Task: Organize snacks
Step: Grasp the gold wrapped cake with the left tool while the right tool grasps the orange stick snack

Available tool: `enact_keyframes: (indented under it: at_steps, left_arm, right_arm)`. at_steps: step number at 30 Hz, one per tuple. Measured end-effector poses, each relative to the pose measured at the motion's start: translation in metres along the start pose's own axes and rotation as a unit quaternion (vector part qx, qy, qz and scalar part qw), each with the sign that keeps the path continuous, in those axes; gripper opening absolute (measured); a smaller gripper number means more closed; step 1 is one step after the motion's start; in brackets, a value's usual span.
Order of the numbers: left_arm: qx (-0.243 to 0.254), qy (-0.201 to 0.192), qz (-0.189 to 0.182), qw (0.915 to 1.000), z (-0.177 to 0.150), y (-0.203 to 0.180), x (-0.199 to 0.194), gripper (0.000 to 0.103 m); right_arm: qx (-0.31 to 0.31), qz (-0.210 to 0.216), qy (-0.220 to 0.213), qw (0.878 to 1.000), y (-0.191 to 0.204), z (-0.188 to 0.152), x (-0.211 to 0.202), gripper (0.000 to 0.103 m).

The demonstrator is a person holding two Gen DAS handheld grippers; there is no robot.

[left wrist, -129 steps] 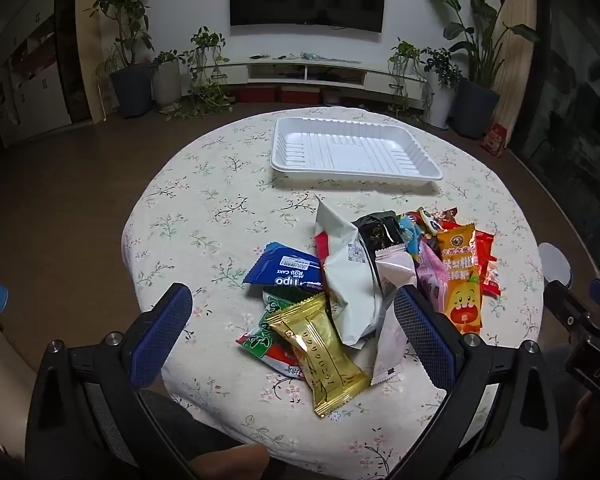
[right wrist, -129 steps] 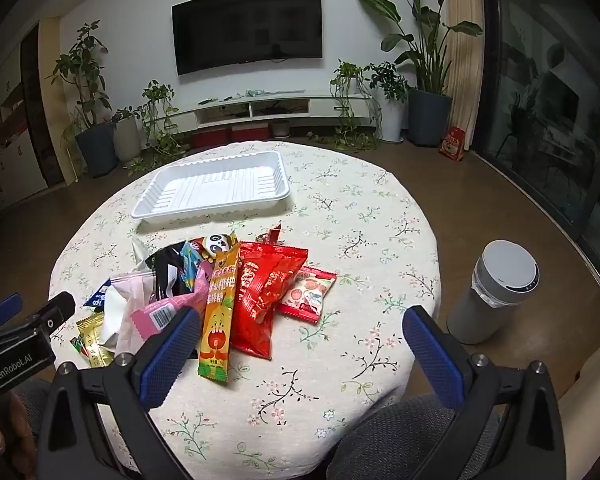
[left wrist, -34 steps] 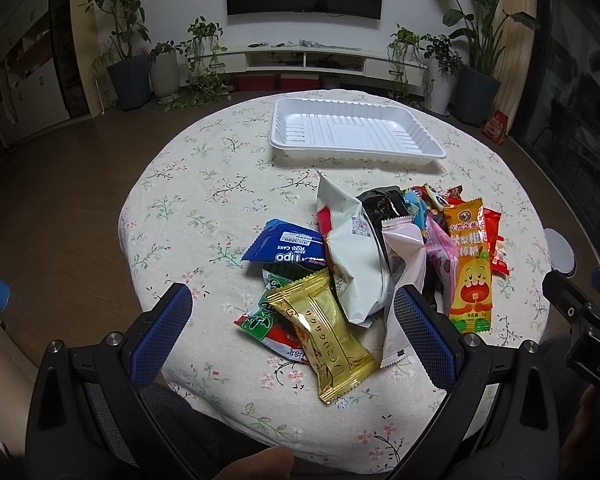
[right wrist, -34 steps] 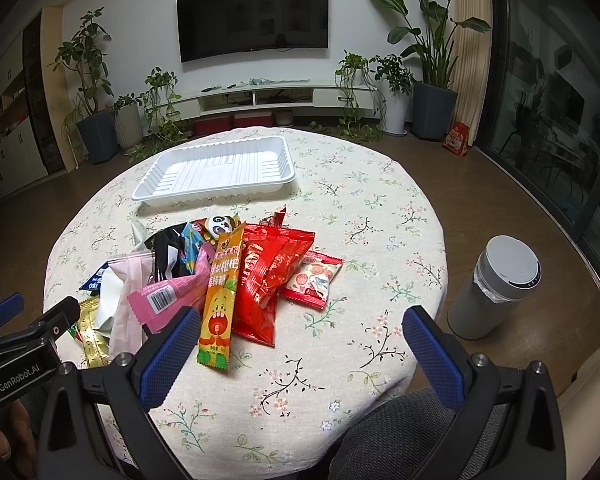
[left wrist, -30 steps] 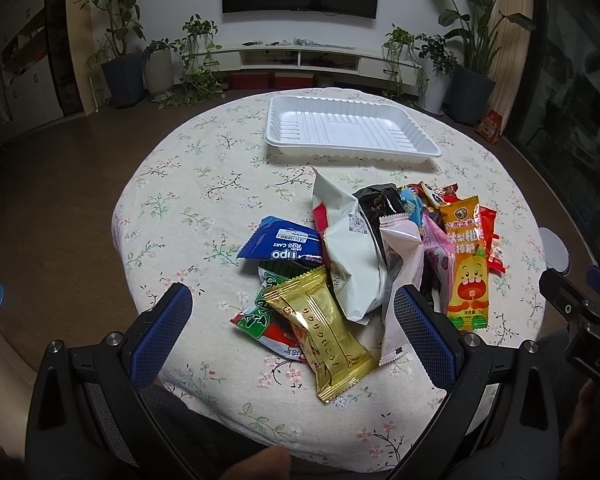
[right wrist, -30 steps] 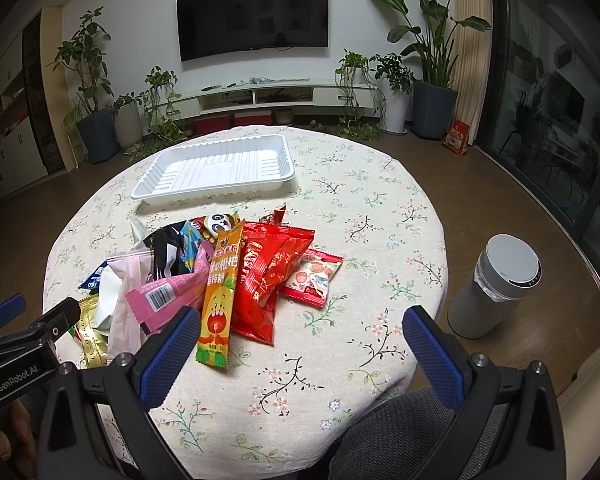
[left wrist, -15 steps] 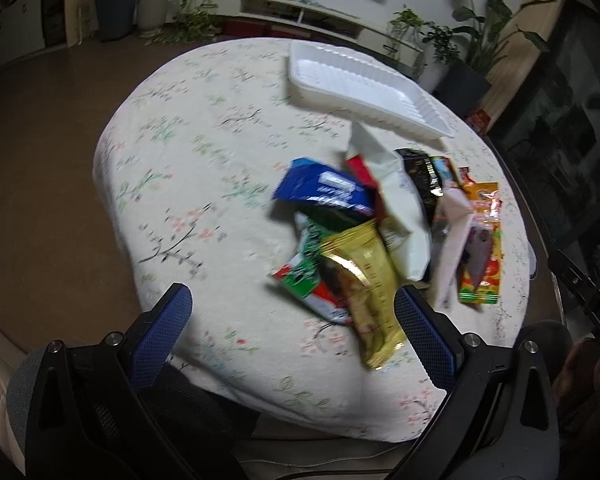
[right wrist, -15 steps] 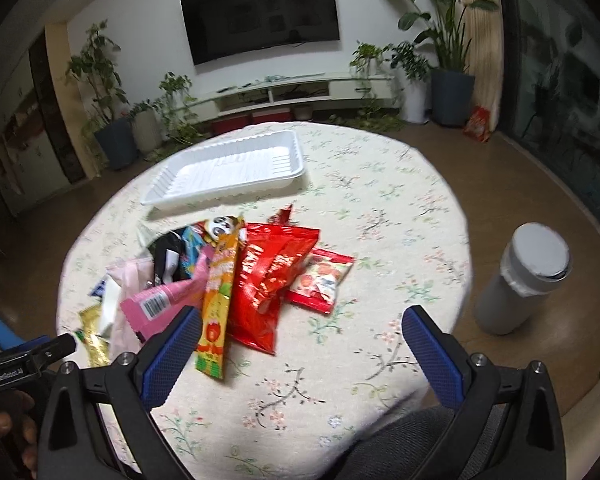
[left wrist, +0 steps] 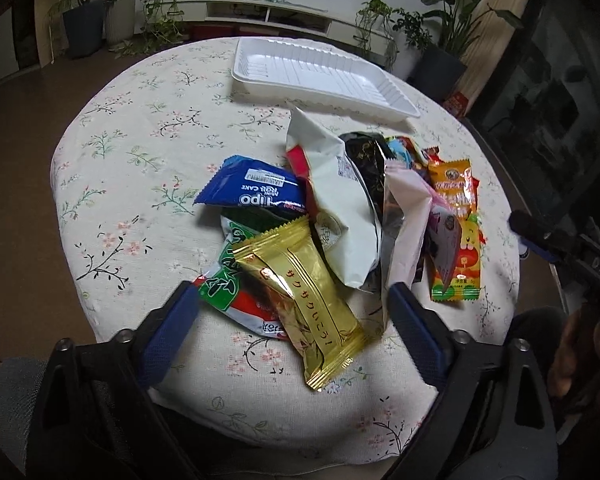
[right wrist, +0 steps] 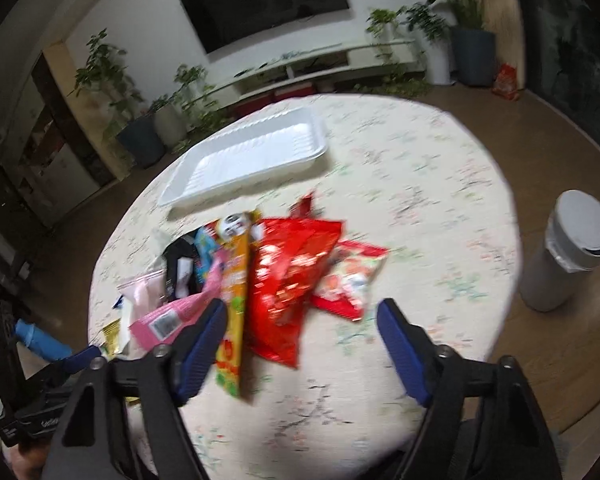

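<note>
Snack packets (left wrist: 340,216) lie heaped on the table (left wrist: 140,152), with the tray (left wrist: 320,72) behind them.

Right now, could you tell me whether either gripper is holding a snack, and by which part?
Nothing is held. The left gripper is closing above the gold packet, the right gripper above the red bag; neither presses on its snack.

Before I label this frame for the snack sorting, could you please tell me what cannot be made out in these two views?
- Left wrist view: the green packet is mostly covered by the gold packet.
- Left wrist view: the black packet is half buried under the white bag.
- Right wrist view: motion blur makes the print on the red bag unreadable.
- Right wrist view: the left tool is cut off by the edge.
</note>
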State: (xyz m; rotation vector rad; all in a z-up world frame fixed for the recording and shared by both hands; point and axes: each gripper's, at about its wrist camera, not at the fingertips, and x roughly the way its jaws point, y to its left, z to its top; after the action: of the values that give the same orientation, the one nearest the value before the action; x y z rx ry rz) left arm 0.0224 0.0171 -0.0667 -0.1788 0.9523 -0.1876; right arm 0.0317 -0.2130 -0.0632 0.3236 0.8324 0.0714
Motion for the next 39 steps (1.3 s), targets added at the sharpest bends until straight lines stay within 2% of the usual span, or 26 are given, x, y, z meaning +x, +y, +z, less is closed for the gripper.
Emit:
enact_keyframes:
  at_steps: [2, 8, 16, 18, 20, 21, 22, 25, 28, 30, 35, 39]
  left_arm:
    - [0.006, 0.002, 0.001, 1.0000, 0.000, 0.002, 0.001, 0.080]
    - [0.012, 0.002, 0.019, 0.9998, -0.003, 0.002, 0.002, 0.080]
    - [0.017, -0.002, 0.031, 0.9994, -0.003, 0.000, 0.002, 0.079]
    - [0.019, -0.004, 0.032, 0.9993, -0.003, -0.001, 0.001, 0.077]
    - [0.021, -0.010, 0.031, 0.9993, -0.004, -0.001, -0.002, 0.071]
    - [0.024, -0.010, 0.032, 0.9992, -0.004, -0.001, -0.002, 0.069]
    - [0.027, -0.009, 0.032, 0.9991, -0.004, -0.001, -0.002, 0.068]
    - [0.032, -0.007, 0.034, 0.9989, -0.005, -0.002, -0.001, 0.065]
    - [0.036, -0.007, 0.031, 0.9989, -0.005, -0.002, -0.001, 0.052]
    - [0.039, -0.006, 0.027, 0.9989, -0.006, -0.003, -0.002, 0.039]
    - [0.047, 0.004, 0.015, 0.9988, -0.008, -0.006, -0.001, 0.030]
    - [0.048, 0.011, 0.000, 0.9988, -0.007, -0.003, 0.001, 0.027]
  right_arm:
    - [-0.015, 0.015, 0.013, 1.000, 0.011, -0.001, 0.007, 0.064]
    - [-0.059, 0.033, 0.027, 0.997, 0.040, -0.002, 0.021, 0.047]
    - [-0.073, 0.021, 0.042, 0.996, 0.044, 0.002, 0.040, 0.044]
    - [-0.077, 0.019, 0.046, 0.996, 0.046, 0.003, 0.044, 0.044]
    - [-0.082, 0.022, 0.044, 0.995, 0.047, 0.003, 0.044, 0.034]
    - [-0.086, 0.023, 0.046, 0.995, 0.048, 0.002, 0.046, 0.018]
    - [-0.092, 0.024, 0.054, 0.994, 0.049, 0.000, 0.049, 0.012]
    - [-0.098, 0.030, 0.060, 0.993, 0.051, -0.003, 0.053, 0.011]
    - [-0.097, 0.036, 0.058, 0.993, 0.050, -0.004, 0.053, 0.010]
    - [-0.093, 0.042, 0.057, 0.993, 0.049, -0.005, 0.052, 0.010]
    - [-0.093, 0.049, 0.056, 0.993, 0.047, -0.008, 0.053, 0.010]
    - [-0.091, 0.053, 0.069, 0.992, 0.045, -0.010, 0.056, 0.010]
